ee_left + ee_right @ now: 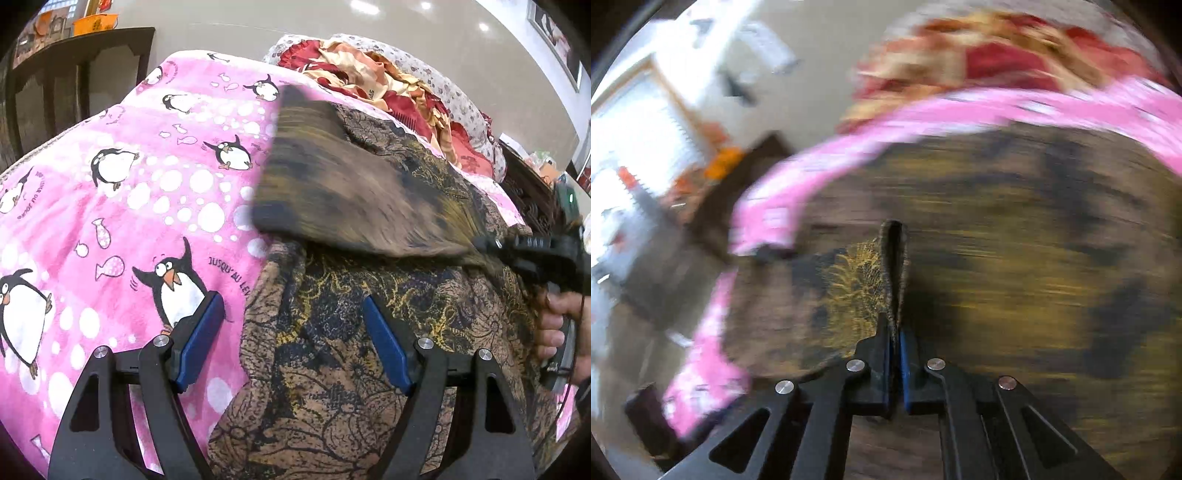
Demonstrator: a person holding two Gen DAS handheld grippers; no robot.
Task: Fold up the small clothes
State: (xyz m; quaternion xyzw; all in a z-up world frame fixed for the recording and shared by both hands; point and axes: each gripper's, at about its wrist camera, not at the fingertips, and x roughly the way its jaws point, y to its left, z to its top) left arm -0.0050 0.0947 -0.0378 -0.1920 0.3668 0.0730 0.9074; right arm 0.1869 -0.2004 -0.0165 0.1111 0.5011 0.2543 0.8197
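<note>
A brown, black and yellow patterned garment (332,369) lies on a pink penguin blanket (129,206). My left gripper (293,338) hovers open over the garment's left edge, one blue pad (201,332) above the blanket and the other over the cloth, gripping nothing. My right gripper (894,332) is shut on a pinched fold of the garment (894,266). In the left wrist view the right gripper (495,246) comes in from the right with a blurred flap of the garment (343,184) lifted above the rest. The right wrist view is heavily smeared.
A heap of red, cream and flowered clothes (388,81) lies at the blanket's far side. A dark wooden table (74,74) stands at the back left with orange items on it. A person's hand (557,325) holds the right gripper's handle. Dark furniture (532,192) stands at the right.
</note>
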